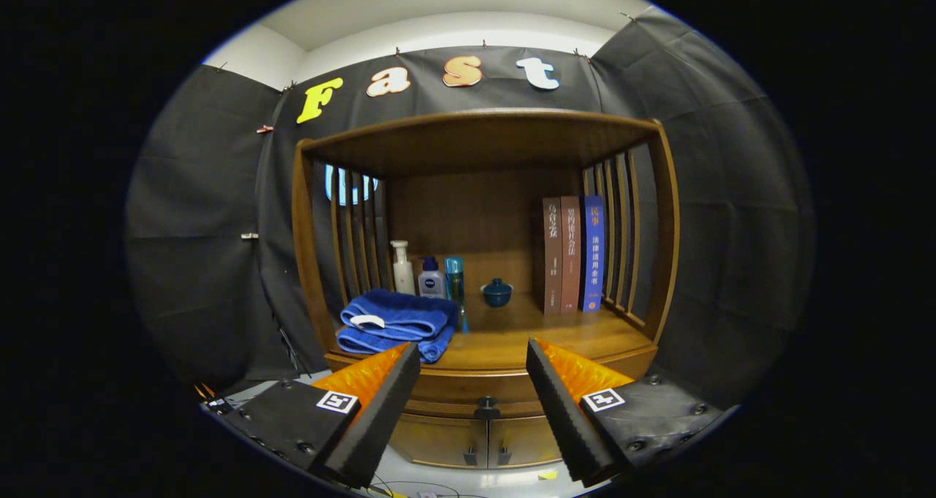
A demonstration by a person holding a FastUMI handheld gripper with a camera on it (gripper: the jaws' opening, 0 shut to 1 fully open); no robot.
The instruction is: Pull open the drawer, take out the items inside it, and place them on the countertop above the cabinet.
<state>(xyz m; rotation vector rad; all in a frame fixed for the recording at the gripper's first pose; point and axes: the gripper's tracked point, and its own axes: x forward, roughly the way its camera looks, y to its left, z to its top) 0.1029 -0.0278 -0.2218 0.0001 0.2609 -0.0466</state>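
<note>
Fingers [473, 355] spread apart, gripping nothing; closed drawer [485, 388] with knob [486, 408] lies ahead between them, below the tabletop [526, 341].

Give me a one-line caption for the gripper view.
Open gripper faces the closed drawer's knob, with towel, bottles, lidded cup and books on the countertop.

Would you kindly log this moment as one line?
phase: approach | gripper: jaws open, empty | drawer: closed, knob between jaws, ahead | countertop: towel, bottles, books
</note>
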